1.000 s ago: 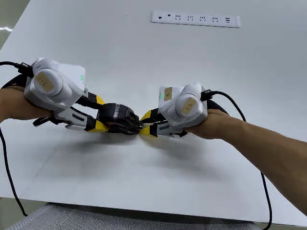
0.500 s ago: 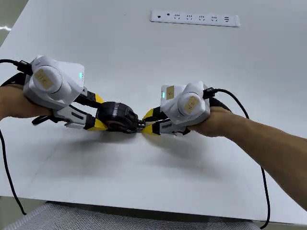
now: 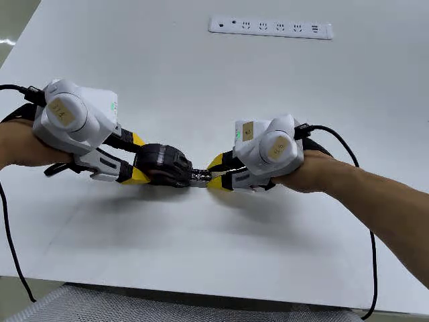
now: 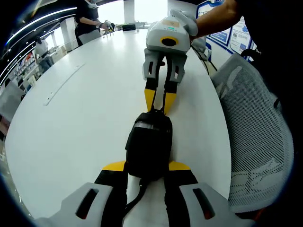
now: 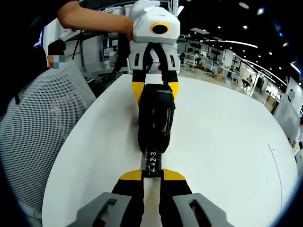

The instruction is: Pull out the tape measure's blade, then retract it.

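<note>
A black tape measure sits low over the white table, clamped between the yellow-tipped jaws of my left gripper. In the left gripper view its case lies between my jaws. My right gripper faces it from the right, shut on the blade's end. A short stretch of blade with printed numbers runs from the case to my right gripper. In the head view that stretch of blade bridges the small gap between case and right gripper.
A white power strip lies at the table's far side. The table's near edge runs along the bottom of the head view, with a mesh chair beside it. Black cables trail from both grippers.
My right gripper has moved to the right, away from the case, drawing out a short length of blade. The left gripper and case have stayed in place.
</note>
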Demonstrator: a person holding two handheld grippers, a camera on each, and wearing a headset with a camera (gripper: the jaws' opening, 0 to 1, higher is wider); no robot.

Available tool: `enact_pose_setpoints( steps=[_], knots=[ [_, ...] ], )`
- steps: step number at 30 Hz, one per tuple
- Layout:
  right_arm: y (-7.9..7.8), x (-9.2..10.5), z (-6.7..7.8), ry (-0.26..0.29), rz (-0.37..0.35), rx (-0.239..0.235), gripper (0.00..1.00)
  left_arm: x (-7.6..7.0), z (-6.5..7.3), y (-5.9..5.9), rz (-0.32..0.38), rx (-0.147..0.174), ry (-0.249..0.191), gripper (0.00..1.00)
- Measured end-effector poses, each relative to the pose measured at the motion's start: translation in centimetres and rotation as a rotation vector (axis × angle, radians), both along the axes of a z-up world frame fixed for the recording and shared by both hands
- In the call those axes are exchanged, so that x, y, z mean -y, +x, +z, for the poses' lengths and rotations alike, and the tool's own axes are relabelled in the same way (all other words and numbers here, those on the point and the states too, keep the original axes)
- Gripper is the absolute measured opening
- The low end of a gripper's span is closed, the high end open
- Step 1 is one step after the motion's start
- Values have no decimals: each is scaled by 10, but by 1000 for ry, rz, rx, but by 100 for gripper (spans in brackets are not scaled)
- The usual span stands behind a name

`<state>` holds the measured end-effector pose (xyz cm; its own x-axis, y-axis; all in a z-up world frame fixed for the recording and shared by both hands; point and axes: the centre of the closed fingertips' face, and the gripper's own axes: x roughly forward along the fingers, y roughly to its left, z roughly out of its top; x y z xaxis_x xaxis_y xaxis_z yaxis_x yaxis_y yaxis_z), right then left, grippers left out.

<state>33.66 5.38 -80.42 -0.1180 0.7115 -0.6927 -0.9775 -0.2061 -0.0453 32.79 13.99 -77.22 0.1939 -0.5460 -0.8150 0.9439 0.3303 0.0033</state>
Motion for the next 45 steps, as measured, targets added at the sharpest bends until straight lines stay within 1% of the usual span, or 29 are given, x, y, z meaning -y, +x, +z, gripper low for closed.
enact_pose_setpoints(
  steps=[22, 45],
  knots=[
    [5, 25, -1, -20, -10, -1, 8, 1, 1, 0, 5, -5, -4, 24],
    [10, 60, 0, -37, -25, -6, 8, 1, 1, 0, 13, -12, -8, 24]
  ],
)
